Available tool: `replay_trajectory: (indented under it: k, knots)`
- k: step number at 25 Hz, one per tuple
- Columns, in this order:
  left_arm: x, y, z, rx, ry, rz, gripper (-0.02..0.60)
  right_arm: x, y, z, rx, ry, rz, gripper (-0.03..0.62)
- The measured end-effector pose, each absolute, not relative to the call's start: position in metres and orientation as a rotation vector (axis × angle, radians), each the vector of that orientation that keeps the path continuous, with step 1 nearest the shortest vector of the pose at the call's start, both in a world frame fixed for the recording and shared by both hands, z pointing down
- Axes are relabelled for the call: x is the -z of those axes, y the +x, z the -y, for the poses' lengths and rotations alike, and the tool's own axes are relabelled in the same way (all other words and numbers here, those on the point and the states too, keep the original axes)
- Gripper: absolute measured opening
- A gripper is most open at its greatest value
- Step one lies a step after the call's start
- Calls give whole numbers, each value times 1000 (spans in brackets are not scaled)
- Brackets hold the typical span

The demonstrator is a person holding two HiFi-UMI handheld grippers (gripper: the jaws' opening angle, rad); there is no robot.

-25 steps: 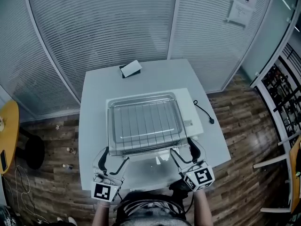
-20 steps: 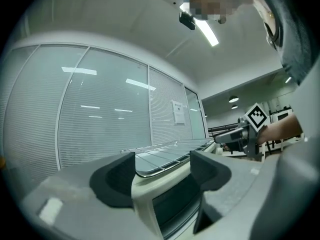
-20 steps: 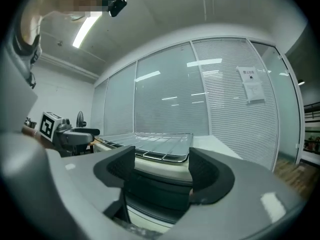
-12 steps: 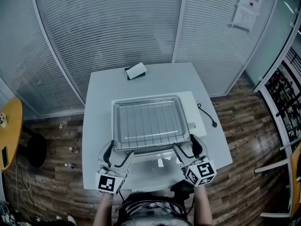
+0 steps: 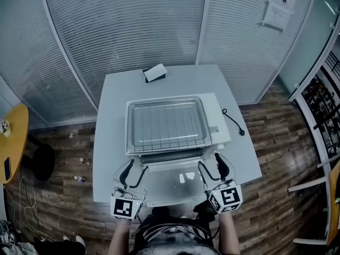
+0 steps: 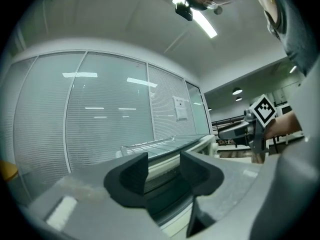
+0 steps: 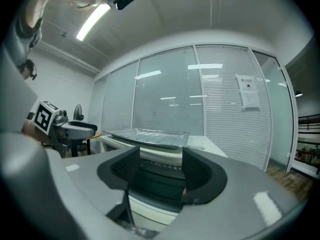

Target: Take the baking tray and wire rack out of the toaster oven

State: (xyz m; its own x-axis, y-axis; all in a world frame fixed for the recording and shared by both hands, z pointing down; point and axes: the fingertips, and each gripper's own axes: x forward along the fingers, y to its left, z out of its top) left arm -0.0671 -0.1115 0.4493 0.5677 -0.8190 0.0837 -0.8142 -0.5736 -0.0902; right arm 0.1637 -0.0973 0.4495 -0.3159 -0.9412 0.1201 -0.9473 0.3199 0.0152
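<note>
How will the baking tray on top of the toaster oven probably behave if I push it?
The baking tray looks like thin shiny metal, so it is probably stiff and light. It sits on the smooth toaster oven top, so it would likely slide easily. The wire rack seems to lie loose inside and may rattle.

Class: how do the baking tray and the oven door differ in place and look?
The baking tray is metal and lies on top of the oven; the door is glass and folds down open at its front. The tray carries a wire rack; the door carries nothing. Both lie flat.
</note>
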Motion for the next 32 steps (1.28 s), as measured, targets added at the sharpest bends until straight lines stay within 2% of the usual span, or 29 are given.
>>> replay_trajectory:
  k: [4,7,10,19,32]
  knots:
    - [-467,-41,78,215,-2797,-1353,137,-465,157,64,-53,1703,2429,159]
    - [-477,-17,50,273,-2889,-1343,3,-476,149,37,-34,1634,2399,63]
    - [-488,3,17,275,-2990,-1278,3,-483,134,3,-18,1559,2400,3]
    - [-469,35,-59,255,-3026,-1207,3,-471,102,-65,-42,1569,2530,3]
    - [-389,34,-95,41,-2945,-1245,3,-382,70,-97,99,1560,2674,2]
